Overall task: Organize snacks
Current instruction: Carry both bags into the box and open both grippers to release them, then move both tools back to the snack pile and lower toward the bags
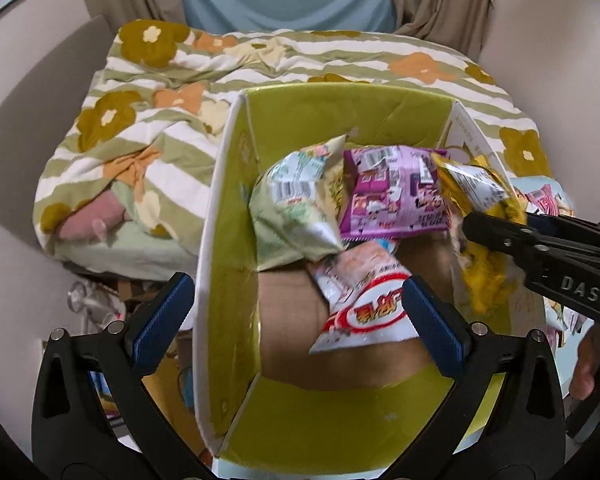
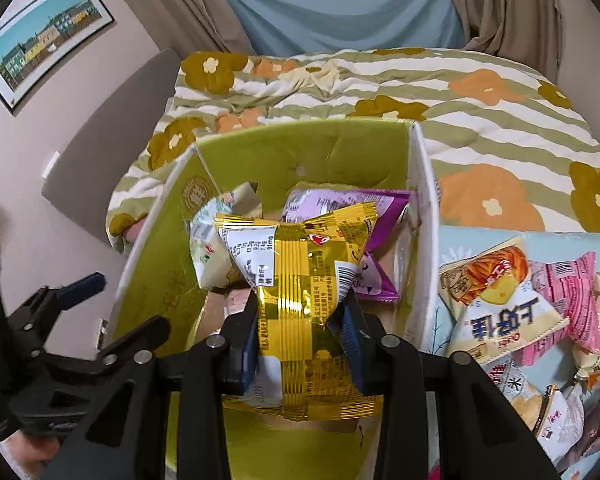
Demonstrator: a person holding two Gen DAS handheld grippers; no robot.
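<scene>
The right claw (image 2: pixel 300 332) pinches a gold snack bag (image 2: pixel 304 280) above the green box (image 2: pixel 156 264); the left claw (image 1: pixel 300 320) hangs spread, empty. Best to lower it beside the purple bag (image 2: pixel 340 208) before letting go.

Right gripper (image 2: pixel 300 328) clamping yellow snack packet (image 2: pixel 300 276) above green box (image 2: pixel 156 264); loose snacks (image 2: pixel 512 312) just right.

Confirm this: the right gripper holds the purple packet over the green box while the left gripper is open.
Wrong packet. The right gripper is clamped on the yellow packet, as the right wrist view shows; the purple packet already lies in the green box. The left gripper is indeed open.
</scene>
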